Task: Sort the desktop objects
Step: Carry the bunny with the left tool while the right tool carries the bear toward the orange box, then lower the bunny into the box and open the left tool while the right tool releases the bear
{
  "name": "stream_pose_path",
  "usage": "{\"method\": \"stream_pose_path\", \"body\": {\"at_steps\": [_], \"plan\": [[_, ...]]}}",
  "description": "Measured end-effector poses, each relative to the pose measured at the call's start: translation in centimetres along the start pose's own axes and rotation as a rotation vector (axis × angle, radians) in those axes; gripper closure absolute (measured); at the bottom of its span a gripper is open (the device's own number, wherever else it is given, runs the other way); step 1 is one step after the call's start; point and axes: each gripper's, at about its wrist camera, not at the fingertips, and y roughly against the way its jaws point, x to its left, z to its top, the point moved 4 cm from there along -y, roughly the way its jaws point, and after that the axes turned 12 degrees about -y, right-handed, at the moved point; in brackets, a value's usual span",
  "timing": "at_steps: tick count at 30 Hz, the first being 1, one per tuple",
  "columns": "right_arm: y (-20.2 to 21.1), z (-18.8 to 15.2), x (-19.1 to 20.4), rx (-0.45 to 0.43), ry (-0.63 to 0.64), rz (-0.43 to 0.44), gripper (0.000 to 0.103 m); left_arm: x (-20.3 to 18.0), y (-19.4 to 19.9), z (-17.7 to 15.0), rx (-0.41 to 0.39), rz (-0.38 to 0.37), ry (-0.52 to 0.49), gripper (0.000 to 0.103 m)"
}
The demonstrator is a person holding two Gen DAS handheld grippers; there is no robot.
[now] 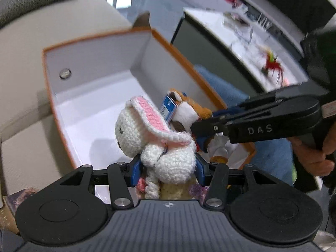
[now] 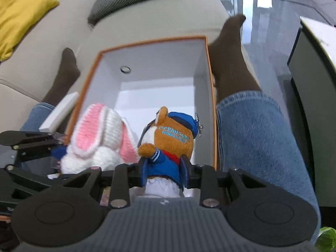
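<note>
Gripping a crocheted white rabbit (image 1: 166, 157) in my left gripper (image 1: 168, 169) and a brown plush bear (image 2: 168, 145) in my right gripper (image 2: 164, 172), I hold both toys side by side over the near end of a white, orange-edged box (image 2: 147, 63) resting between a person's legs (image 2: 258, 130).

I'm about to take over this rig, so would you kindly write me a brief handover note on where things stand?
Left gripper: shut on the crochet rabbit, held over the near end of the box.
Right gripper: shut on the plush bear, also over the box's near end, beside the rabbit.
Box: orange-edged, white inside, lying between the person's legs on the sofa; the part of its floor in view is bare.
Done: both toys picked up and brought to the box.
Left: lower and release both toys inside. Other items to sort are not visible.
</note>
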Motion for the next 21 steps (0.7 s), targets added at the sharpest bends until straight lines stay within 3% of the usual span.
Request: {"method": "stream_pose_path", "body": {"at_steps": [9,18,21], "plan": [[-2.6,-0.6,-1.2,0.067,0.028,-0.046,0.069,-0.8,-3.8,-0.3,0.099,-0.025,-0.053,0.046],[-2.7,-1.0,-1.2,0.108,0.104,-0.125,0.062,-1.1,-5.3,-0.6,0.105,-0.067,-0.048,0.046],[-1.7,-1.0,-1.2,0.117,0.113,-0.112,0.061,-1.2,-5.4,-0.7,0.103,-0.074,-0.055,0.045]]}}
